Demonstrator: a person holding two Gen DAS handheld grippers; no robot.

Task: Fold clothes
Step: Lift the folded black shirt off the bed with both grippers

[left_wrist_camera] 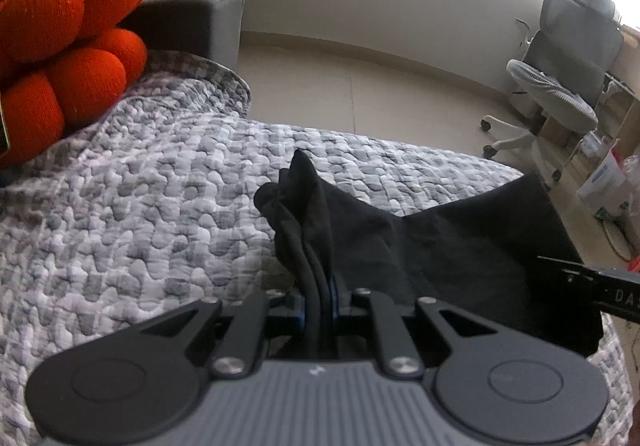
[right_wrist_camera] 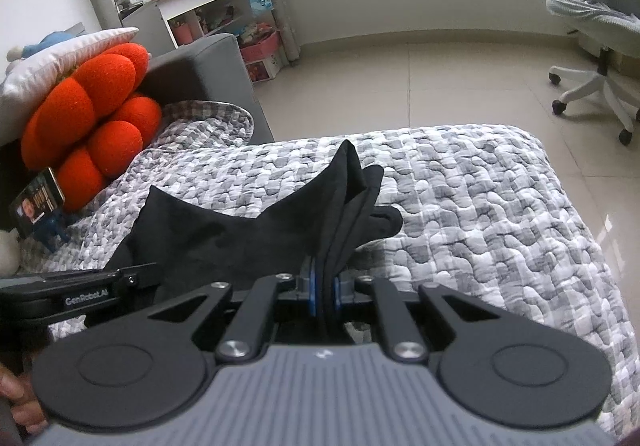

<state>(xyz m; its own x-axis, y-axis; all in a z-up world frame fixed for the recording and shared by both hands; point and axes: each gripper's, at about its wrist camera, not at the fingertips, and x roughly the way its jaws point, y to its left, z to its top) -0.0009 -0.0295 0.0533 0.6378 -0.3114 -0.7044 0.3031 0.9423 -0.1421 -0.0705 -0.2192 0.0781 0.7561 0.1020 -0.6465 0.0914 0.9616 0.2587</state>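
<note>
A black garment (left_wrist_camera: 460, 246) is stretched between my two grippers above a grey-and-white quilted bed cover (left_wrist_camera: 140, 206). My left gripper (left_wrist_camera: 320, 298) is shut on one bunched edge of the garment, which pokes up past the blue pads. My right gripper (right_wrist_camera: 325, 290) is shut on the other bunched edge of the black garment (right_wrist_camera: 224, 238). The cloth hangs in a sagging sheet between them. The right gripper shows at the right edge of the left wrist view (left_wrist_camera: 592, 286), and the left gripper at the left edge of the right wrist view (right_wrist_camera: 80, 286).
An orange knotted cushion (right_wrist_camera: 100, 118) and a white pillow (right_wrist_camera: 60, 58) lie at the head of the bed cover (right_wrist_camera: 480, 206), against a grey sofa arm (right_wrist_camera: 200, 70). A phone on a blue stand (right_wrist_camera: 38, 202) sits beside them. An office chair (left_wrist_camera: 560, 78) stands on the tiled floor.
</note>
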